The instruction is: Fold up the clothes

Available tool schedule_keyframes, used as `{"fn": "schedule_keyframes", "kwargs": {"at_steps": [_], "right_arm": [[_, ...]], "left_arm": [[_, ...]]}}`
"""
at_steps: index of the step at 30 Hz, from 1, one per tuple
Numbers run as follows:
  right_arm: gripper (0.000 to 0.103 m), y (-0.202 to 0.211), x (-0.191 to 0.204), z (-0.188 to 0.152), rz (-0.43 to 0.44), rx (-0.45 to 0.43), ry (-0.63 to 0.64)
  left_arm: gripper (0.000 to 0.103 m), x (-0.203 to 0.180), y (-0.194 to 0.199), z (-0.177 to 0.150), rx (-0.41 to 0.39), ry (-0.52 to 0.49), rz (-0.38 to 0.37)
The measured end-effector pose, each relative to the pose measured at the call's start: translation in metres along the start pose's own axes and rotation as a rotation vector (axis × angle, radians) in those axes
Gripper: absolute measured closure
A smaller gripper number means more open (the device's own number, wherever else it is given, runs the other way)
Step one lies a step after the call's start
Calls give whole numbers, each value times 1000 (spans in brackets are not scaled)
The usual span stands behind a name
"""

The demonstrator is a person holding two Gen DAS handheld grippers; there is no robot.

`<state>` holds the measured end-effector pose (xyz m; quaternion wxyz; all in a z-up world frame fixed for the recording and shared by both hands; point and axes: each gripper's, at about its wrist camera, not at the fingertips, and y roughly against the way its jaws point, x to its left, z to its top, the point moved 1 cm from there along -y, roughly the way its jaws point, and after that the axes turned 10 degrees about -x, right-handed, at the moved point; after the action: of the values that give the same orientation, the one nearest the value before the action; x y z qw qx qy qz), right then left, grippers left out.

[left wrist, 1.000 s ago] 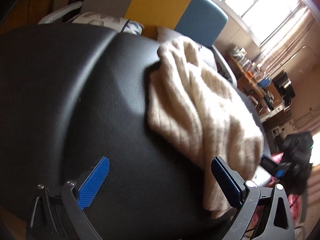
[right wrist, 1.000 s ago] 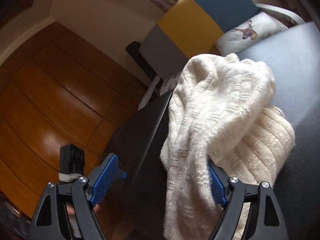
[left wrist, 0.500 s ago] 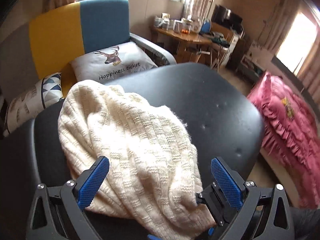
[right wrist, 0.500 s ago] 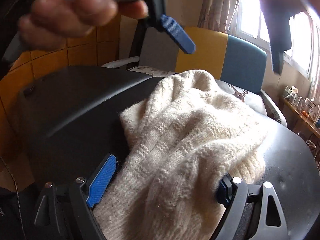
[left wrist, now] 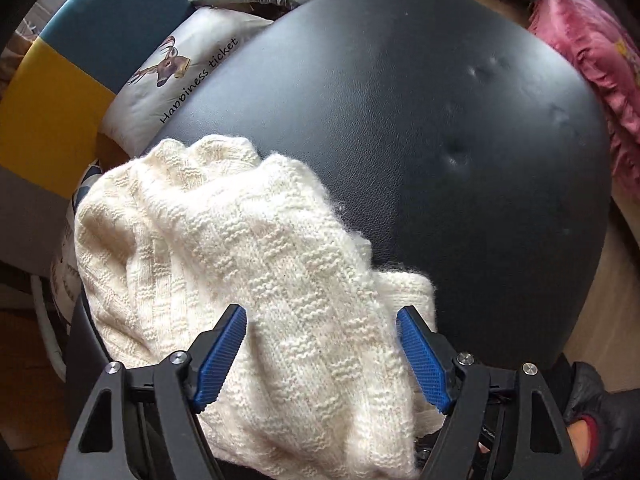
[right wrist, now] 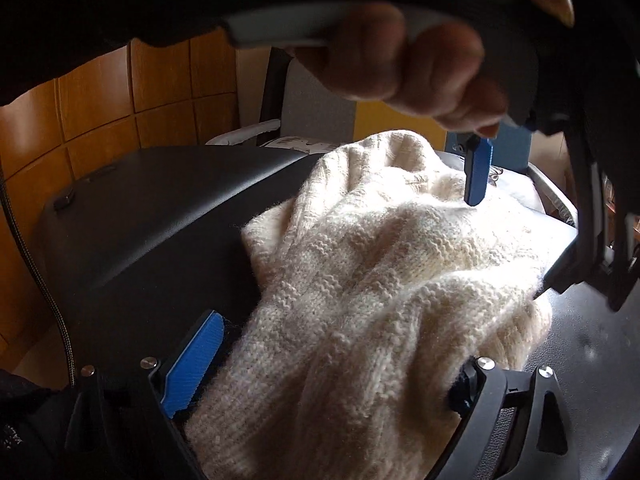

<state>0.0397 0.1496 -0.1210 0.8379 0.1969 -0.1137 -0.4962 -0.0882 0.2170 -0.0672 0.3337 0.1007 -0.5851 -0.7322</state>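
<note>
A cream knit sweater (left wrist: 240,248) lies bunched on a black leather seat (left wrist: 440,120). My left gripper (left wrist: 320,320) is open and straddles a thick fold of the sweater, its blue pads close against the knit on both sides. In the right wrist view the sweater (right wrist: 400,248) fills the space between the fingers of my open right gripper (right wrist: 336,348); its right fingertip is buried in the knit. A hand (right wrist: 408,64) holds the left gripper above, and one of that gripper's blue pads (right wrist: 476,176) presses down on the sweater's top.
A yellow and blue armchair (left wrist: 60,80) with a deer-print cushion (left wrist: 176,68) stands behind the seat. Pink fabric (left wrist: 592,52) lies at the far right. Wooden wall panels (right wrist: 120,100) are behind the seat on the left.
The left gripper has come down over the sweater and its fingers have narrowed around a fold. The right gripper has pushed further into the knit. The left hand now hangs close above the sweater.
</note>
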Motion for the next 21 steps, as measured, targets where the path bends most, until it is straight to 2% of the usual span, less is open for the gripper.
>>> {"fn": "schedule_keyframes", "kwargs": {"at_steps": [2,6,8,12,14,17,19,21], "right_arm": [[5,-4,0,2,7,-3,-8],[5,-9,-3,3,13,-6,-27],[5,-10,-4,4,12,-5,-32],[5,-10,-7,7,11,-2,-39],[5,-5,-12,10,12,-6,-54],[5,2,-28,15,34,-25,-145],[5,10,-46,17,52,-29,-247],[5,15,-64,16,64,-14,-358]], "left_arm": [[51,7,-8,-3,23,34,-13],[63,34,-9,-13,-6,160,-94],[78,46,-3,-19,-46,201,-121],[82,78,18,-35,-156,317,-202],[84,106,32,-53,-229,420,-235],[88,158,47,-99,-333,626,-265],[89,193,57,-135,-386,761,-256],[90,229,59,-185,-423,910,-257]]}}
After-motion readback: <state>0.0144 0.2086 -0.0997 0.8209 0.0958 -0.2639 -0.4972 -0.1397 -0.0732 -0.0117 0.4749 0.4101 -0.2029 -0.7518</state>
